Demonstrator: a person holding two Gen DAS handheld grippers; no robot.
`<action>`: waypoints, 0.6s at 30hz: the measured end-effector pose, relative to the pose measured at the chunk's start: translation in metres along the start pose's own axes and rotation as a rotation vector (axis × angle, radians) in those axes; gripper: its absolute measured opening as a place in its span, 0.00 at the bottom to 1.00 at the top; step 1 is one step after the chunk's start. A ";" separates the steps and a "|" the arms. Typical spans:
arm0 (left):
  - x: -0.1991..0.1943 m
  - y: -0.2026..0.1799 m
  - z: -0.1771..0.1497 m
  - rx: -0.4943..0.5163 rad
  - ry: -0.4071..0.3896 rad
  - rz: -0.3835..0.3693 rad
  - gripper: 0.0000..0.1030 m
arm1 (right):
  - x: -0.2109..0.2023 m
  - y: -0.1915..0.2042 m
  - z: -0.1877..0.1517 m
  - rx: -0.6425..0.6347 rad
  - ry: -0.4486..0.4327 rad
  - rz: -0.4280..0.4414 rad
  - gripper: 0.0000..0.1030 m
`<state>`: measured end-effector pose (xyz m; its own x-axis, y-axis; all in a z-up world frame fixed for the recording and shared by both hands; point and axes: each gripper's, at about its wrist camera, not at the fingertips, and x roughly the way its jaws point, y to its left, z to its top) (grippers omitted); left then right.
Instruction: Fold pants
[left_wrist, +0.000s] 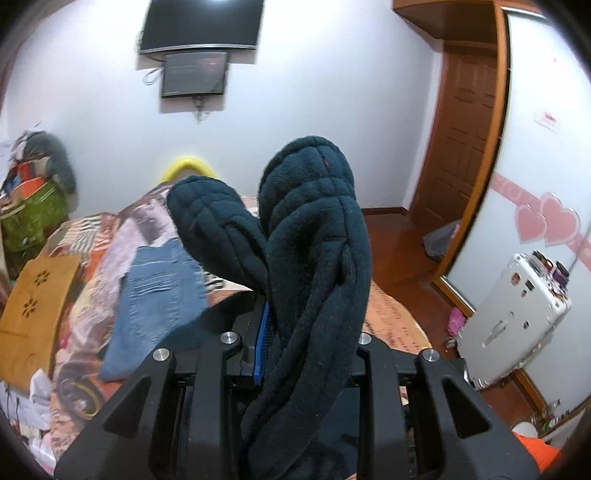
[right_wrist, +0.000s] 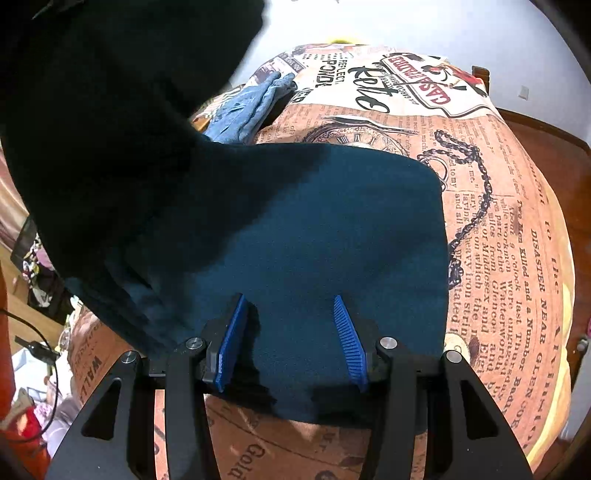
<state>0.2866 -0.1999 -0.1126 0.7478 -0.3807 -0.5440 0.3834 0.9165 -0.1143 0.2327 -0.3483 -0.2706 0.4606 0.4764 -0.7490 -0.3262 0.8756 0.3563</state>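
Note:
The dark teal fleece pants (left_wrist: 314, 221) bulge up out of my left gripper (left_wrist: 306, 325), which is shut on a thick bunch of the cloth; only its left blue pad (left_wrist: 261, 332) shows. In the right wrist view the rest of the pants (right_wrist: 314, 229) lies flat on the printed bedspread (right_wrist: 498, 221), and a lifted part rises dark at the upper left (right_wrist: 110, 110). My right gripper (right_wrist: 291, 339) stands open low over the flat near edge of the pants. Both of its blue pads (right_wrist: 232, 339) are bare, with the cloth under them, not pinched.
Folded blue jeans (left_wrist: 159, 291) (right_wrist: 247, 107) lie further back on the bed. A tan board (left_wrist: 33, 306) and a heap of clothes (left_wrist: 33, 192) sit at the left. A wooden door (left_wrist: 465, 129), a white appliance (left_wrist: 517, 314) and wood floor are to the right.

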 end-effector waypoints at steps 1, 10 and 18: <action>0.004 -0.007 -0.001 0.008 0.006 -0.013 0.25 | -0.002 -0.001 0.000 0.001 -0.001 0.004 0.44; 0.058 -0.069 -0.036 0.128 0.155 -0.061 0.25 | -0.055 -0.028 -0.017 0.054 -0.074 -0.041 0.44; 0.103 -0.103 -0.103 0.244 0.352 -0.047 0.28 | -0.088 -0.049 -0.036 0.109 -0.123 -0.121 0.44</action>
<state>0.2680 -0.3211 -0.2421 0.5124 -0.3174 -0.7979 0.5614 0.8270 0.0315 0.1781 -0.4366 -0.2423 0.5908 0.3671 -0.7185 -0.1736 0.9275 0.3312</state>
